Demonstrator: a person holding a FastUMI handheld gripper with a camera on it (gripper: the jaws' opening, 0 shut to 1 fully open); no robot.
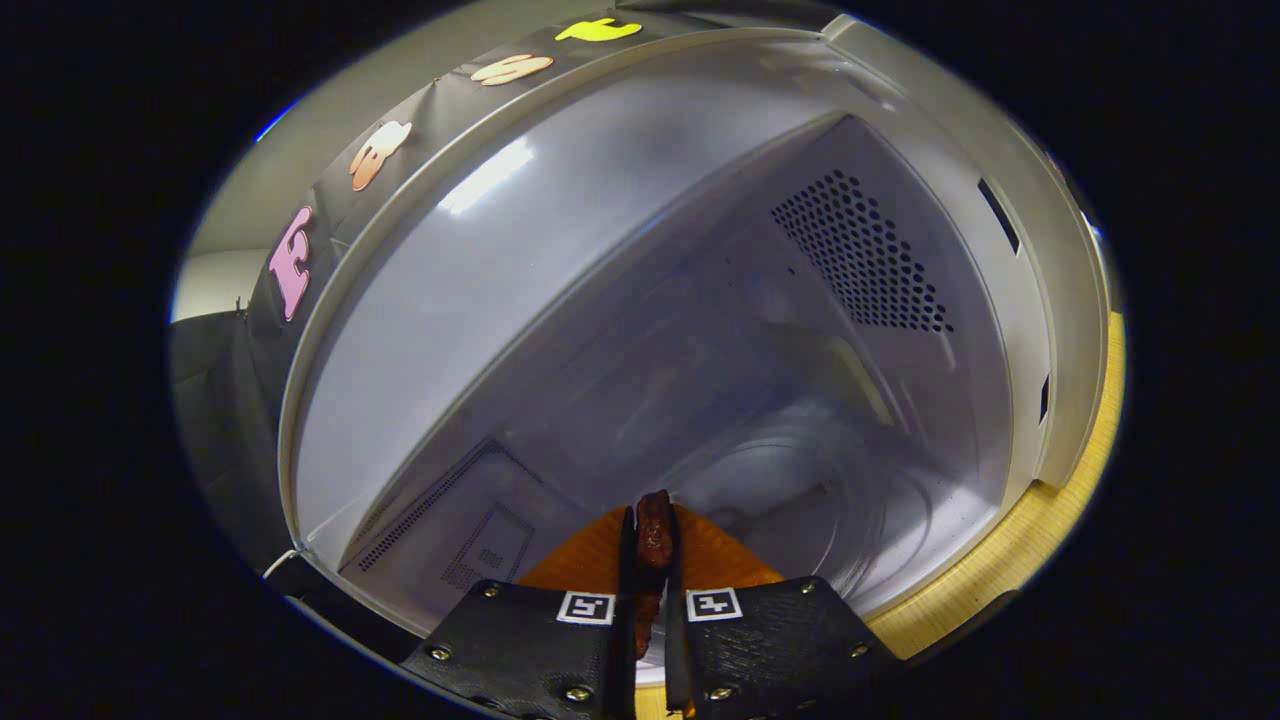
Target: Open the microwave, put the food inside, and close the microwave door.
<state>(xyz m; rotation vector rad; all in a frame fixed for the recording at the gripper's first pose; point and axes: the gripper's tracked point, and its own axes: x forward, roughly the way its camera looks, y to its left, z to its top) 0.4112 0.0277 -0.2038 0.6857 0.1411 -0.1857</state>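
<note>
My gripper (652, 518) is shut on a thin, dark reddish-brown piece of food (655, 540), which stands on edge between both fingers and pokes out a little past their tips. The open microwave (1062, 300) lies straight ahead and looks tilted. Its pale grey cavity (640, 300) takes up most of the scene. The round glass turntable (810, 490) lies on the cavity floor just beyond the fingertips. The food hangs at the cavity's mouth, above the front edge of the floor.
One inner wall has a patch of vent holes (860, 250), and another has a perforated panel (470, 540). The microwave stands on a light wooden table (1045, 520). Dark booth cloth (215, 400) hangs beside the microwave.
</note>
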